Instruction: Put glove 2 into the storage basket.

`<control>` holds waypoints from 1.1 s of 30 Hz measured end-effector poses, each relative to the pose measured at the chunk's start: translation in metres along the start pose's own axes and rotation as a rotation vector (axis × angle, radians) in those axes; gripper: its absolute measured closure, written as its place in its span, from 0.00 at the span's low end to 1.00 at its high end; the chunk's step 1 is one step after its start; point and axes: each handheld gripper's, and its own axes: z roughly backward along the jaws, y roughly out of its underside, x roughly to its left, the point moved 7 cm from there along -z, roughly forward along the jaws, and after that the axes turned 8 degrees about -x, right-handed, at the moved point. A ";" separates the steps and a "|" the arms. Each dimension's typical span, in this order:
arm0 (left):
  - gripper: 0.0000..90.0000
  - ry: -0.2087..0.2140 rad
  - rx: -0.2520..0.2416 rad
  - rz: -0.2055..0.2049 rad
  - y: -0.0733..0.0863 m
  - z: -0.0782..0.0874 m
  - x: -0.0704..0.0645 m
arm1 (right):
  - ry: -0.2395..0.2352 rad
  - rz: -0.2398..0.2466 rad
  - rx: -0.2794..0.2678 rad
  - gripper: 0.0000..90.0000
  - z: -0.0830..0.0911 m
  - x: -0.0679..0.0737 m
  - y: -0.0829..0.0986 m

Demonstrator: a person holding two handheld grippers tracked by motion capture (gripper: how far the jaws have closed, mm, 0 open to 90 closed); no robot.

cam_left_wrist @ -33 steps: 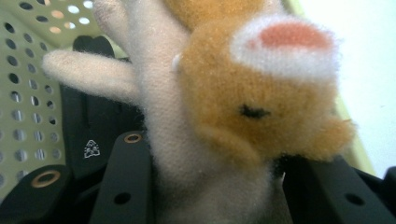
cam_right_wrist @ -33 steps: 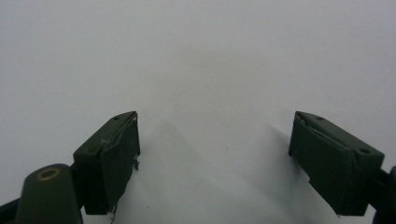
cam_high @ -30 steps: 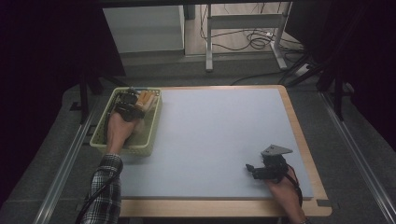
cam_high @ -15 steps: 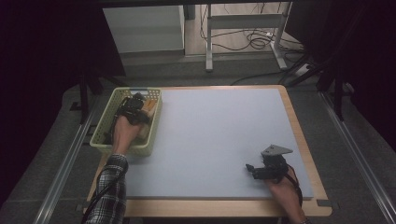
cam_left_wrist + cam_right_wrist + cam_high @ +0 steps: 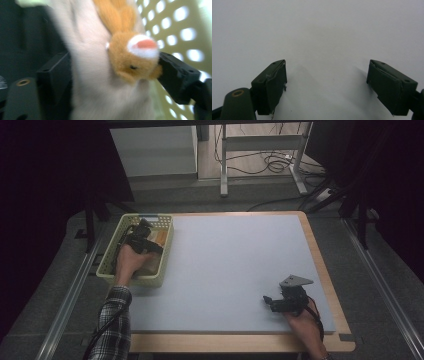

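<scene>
Our left claw has pushed deeper into the basket over the last second, toward its far end, and now we have the toy between the jaws. That suggests the reach is over and the grasp is the step in hand. The jaws stand wide, one at each side of the soft orange-and-cream toy, touching or nearly so; we judge them not yet clamped. The toy lies inside the green basket at the bench's left edge. Our right claw has kept its place, jaws wide apart and empty, low over the bare bench near the front right corner.
</scene>
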 end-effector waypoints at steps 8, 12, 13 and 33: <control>0.56 -0.125 -0.055 0.001 0.002 0.028 0.027 | 0.001 0.001 0.002 0.18 0.000 0.000 0.000; 0.76 -0.151 -0.005 0.001 0.015 0.017 0.037 | 0.001 0.000 0.000 0.18 0.000 0.000 0.000; 0.79 -0.139 0.005 0.002 0.017 0.012 0.036 | 0.001 0.000 0.000 0.18 0.000 0.000 0.000; 0.67 -0.151 -0.017 -0.009 0.009 -0.012 0.028 | 0.000 0.000 0.000 0.18 0.000 0.000 0.000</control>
